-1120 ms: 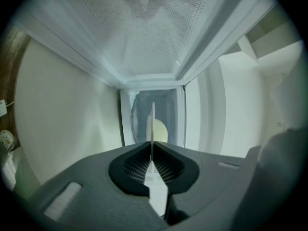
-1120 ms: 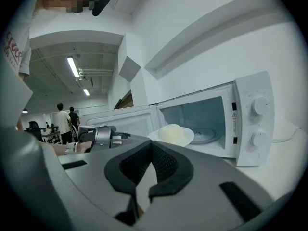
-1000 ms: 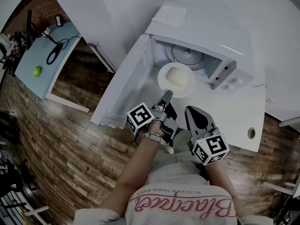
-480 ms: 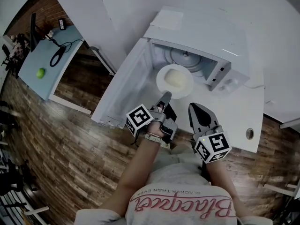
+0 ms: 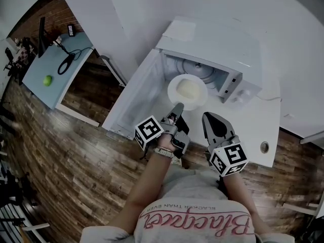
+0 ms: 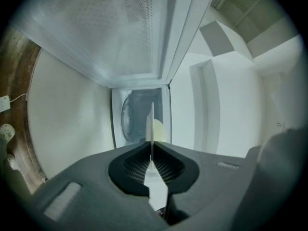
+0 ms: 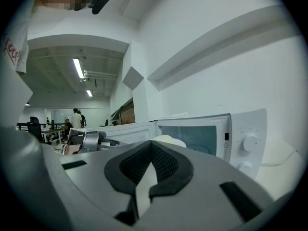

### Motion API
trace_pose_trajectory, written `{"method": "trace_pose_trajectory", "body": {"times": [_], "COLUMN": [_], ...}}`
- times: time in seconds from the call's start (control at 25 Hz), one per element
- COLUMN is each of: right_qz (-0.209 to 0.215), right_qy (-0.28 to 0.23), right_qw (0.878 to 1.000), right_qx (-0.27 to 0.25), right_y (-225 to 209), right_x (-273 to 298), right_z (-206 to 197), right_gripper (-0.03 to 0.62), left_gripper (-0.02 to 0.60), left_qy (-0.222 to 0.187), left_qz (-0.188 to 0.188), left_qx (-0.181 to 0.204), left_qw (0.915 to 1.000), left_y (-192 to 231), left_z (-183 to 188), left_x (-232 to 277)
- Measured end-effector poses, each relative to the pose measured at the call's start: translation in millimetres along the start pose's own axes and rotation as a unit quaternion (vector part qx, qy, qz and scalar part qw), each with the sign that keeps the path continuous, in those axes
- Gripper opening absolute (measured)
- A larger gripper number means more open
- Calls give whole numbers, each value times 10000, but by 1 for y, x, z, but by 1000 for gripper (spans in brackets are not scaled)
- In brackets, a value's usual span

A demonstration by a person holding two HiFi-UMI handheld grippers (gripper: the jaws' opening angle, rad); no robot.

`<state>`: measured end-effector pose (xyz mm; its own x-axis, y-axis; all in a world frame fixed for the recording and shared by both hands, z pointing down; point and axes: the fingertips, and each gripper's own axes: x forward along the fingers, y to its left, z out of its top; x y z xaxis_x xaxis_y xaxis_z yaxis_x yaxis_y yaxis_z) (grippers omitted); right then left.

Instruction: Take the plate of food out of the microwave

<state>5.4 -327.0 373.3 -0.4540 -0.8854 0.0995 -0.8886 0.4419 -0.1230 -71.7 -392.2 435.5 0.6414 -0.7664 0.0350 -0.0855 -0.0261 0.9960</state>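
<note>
Plate first: the round white plate (image 5: 201,101) with a pale mound of food (image 5: 186,89) is pinched by its near rim in the left gripper (image 5: 178,108). The left gripper view shows the rim edge-on (image 6: 150,124), with the two grey ribbed jaws pressed onto it from either side. The right gripper (image 5: 210,117) hangs just beside it to the right, its jaws pressed together on nothing (image 7: 150,145).

The plate sits at the mouth of the white microwave oven (image 5: 207,39), in front of the turntable and, as far as I can judge, partly out past the front edge. The white door (image 5: 134,97) stands swung open on the left, and the control panel (image 5: 237,87) is close on the right.

One pinch at the rim leaves the whole plate hanging out from the jaws, so the grip should stay firm and the wrist level. Any droop could let the plate pivot in the pads or the food slide. Drawing it straight back along the gripper's own line should keep it clear of door and panel. The spare right gripper could spread and take the rim's right side for support.
</note>
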Motion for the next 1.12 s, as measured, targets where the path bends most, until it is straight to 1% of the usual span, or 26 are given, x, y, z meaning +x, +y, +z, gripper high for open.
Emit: {"method": "trace_pose_trajectory", "body": {"times": [0.36,0.6,0.84,1.12], "right_qz": [6,-80,-58,-76], "right_qy": [-78,-208,-309,-455], "right_qw": [10000,9997,9995,9986], "right_qx": [-22,-50,-105,-249], "right_y": [-2,-11,-20,-24], "right_x": [-8,-14,-16,-17], "right_z": [13,23,35,53], "right_gripper": [11,11,11,11], "left_gripper": [20,20,20,21], "left_qy": [-22,-52,-103,-67], "left_qz": [51,-11,-96,-230], "left_qx": [19,28,25,82], "left_qw": [10000,10000,9999,9997], "left_y": [-14,-29,-44,-65], "left_z": [-1,-3,-8,-12], "left_x": [-10,-10,-7,-4]}}
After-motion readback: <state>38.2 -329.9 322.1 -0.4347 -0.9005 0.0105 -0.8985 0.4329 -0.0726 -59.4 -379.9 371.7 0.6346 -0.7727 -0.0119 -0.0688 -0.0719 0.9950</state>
